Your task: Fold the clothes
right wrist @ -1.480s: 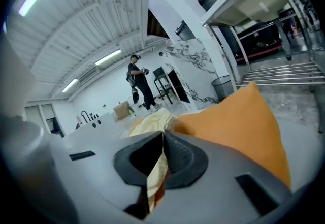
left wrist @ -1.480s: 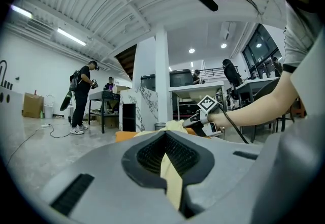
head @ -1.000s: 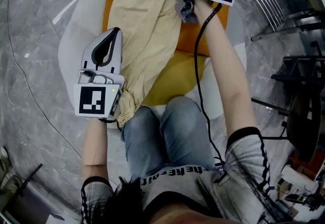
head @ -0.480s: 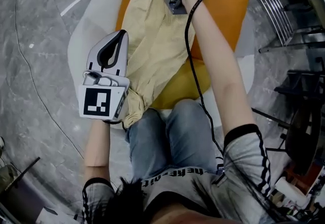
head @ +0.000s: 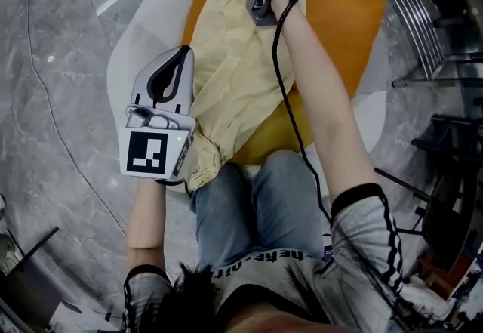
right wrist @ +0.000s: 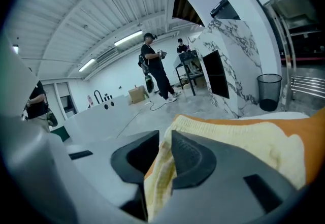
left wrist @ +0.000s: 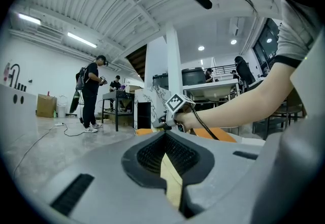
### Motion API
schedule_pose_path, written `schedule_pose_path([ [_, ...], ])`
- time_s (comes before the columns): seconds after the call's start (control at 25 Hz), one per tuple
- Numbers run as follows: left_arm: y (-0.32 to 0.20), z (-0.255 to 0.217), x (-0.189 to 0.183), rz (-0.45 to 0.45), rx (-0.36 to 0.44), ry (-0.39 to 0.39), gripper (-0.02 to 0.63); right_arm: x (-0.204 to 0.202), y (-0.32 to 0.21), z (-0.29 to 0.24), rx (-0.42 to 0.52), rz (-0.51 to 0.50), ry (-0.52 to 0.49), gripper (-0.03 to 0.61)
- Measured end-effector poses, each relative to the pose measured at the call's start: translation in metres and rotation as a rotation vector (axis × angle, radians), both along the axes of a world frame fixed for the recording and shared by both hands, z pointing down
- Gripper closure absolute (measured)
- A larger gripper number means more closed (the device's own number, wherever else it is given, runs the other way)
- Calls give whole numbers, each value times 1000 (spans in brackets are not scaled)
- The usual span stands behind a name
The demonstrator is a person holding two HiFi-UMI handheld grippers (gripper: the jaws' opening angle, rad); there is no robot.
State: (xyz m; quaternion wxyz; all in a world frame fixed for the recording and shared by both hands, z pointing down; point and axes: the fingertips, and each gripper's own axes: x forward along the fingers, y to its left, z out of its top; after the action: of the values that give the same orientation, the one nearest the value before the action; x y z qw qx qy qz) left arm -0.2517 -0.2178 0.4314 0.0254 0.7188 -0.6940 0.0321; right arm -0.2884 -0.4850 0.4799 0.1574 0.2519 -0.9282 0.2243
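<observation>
Firstly, the left gripper (left wrist: 165,141) is clamped tight on a fold of the pale yellow soft cloth garment (head: 234,75). The garment stretches away from it to the right gripper (right wrist: 163,139), whose jaws have just been opening and stand slightly apart, a hem lying loose between them. Light and limp, the garment likely sags unless taken at hems or corners. Under both grippers lie an orange fabric pad (head: 343,26) and a round white table (head: 139,44), on a grey marbled floor (head: 53,14) in a bright hall.

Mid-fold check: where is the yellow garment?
Head view, centre: the yellow garment lies over the orange cloth, its left edge clamped in the left gripper.
</observation>
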Motion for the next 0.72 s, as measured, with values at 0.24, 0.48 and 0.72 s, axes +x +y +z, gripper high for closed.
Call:
schedule_pose_path([
  [0.24,-7,-12,19,11,4,-19,609,15,2,-16,-7,-38,-26,497],
  [0.48,-11,-3,14,27,0,-3,609,19,8,-27,10,-79,-27,498],
  [0.72,-16,9,12,41,6,16,609,48,-9,-36,60,-55,33,498],
])
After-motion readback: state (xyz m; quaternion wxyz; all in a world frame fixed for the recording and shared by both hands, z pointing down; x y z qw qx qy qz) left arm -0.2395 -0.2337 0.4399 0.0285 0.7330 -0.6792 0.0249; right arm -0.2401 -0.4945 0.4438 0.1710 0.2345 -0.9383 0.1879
